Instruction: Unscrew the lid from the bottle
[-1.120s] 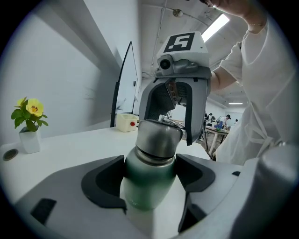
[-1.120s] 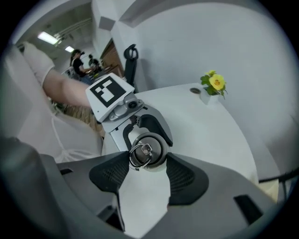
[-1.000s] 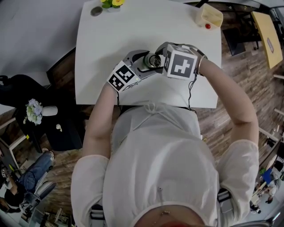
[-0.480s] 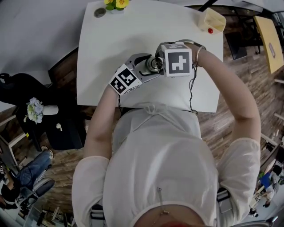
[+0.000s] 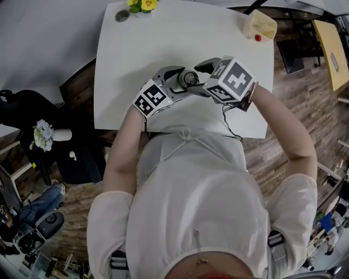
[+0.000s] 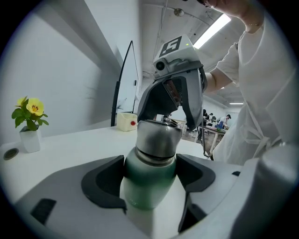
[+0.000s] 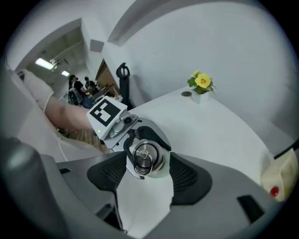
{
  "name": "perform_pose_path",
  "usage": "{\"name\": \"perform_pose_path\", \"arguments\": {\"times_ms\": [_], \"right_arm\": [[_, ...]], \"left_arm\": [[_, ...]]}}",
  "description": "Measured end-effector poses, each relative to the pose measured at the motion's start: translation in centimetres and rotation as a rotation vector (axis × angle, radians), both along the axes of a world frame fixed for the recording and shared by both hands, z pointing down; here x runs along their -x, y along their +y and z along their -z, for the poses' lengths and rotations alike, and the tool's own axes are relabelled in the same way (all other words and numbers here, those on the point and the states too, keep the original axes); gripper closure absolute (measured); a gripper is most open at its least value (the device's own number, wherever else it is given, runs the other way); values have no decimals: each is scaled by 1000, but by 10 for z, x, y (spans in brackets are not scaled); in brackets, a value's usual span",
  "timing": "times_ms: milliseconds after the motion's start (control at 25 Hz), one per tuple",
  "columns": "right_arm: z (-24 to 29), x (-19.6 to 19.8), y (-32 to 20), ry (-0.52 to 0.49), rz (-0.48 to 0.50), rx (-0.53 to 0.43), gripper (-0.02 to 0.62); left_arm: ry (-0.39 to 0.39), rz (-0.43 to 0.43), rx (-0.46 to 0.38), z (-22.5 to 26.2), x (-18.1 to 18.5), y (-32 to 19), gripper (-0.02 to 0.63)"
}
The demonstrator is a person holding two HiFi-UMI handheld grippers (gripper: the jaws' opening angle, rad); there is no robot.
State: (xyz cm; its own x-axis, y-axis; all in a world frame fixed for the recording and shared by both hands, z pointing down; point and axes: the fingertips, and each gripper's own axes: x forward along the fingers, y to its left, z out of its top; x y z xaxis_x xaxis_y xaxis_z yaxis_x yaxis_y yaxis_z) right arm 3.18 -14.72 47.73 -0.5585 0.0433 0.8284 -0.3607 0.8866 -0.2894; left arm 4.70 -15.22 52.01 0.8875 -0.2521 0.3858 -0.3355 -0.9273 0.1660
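A green bottle (image 6: 148, 189) with a steel lid (image 6: 158, 139) stands upright over the white table (image 5: 180, 38). My left gripper (image 6: 150, 173) is shut on the bottle's green body, pads pressing both sides. My right gripper (image 7: 148, 169) comes down over the top, and the lid (image 7: 147, 158) with its ring handle sits between its jaws. Those jaws are opening and a thin gap shows at each pad. In the head view the two grippers meet at the lid (image 5: 189, 79), left gripper (image 5: 175, 83) from the left, right gripper (image 5: 200, 80) from the right.
A small pot with a yellow flower (image 5: 139, 5) and a round grey disc (image 5: 122, 16) sit at the table's far left edge. A cream box with a red button (image 5: 259, 23) stands at the far right corner. The person's body is against the near edge.
The right gripper has rolled, its marker cube swinging to the right and lower, and its jaws have spread off the lid. The left gripper and the bottle stay put.
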Motion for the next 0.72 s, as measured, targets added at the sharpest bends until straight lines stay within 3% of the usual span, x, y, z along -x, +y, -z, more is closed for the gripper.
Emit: {"name": "perform_pose_path", "arguments": {"times_ms": [120,320,440,560,720], "right_arm": [[-3,0,-2,6,-64,31,305],[-8,-1,-2,68,-76,17,356],[-9,-2,-2,78,-69,10,355],[-11,2,2,67,-22,11,356],[-10,5,2,106,115,-46,356]], "left_arm": [[-5,-3,1,1,-1,-1,241],[-8,1,3,2,-2,-1,241],[-10,1,4,2,-4,-1,241],[-10,-1,5,1,-3,-1,241],[-13,-6,9,0,-1,0,241]]}}
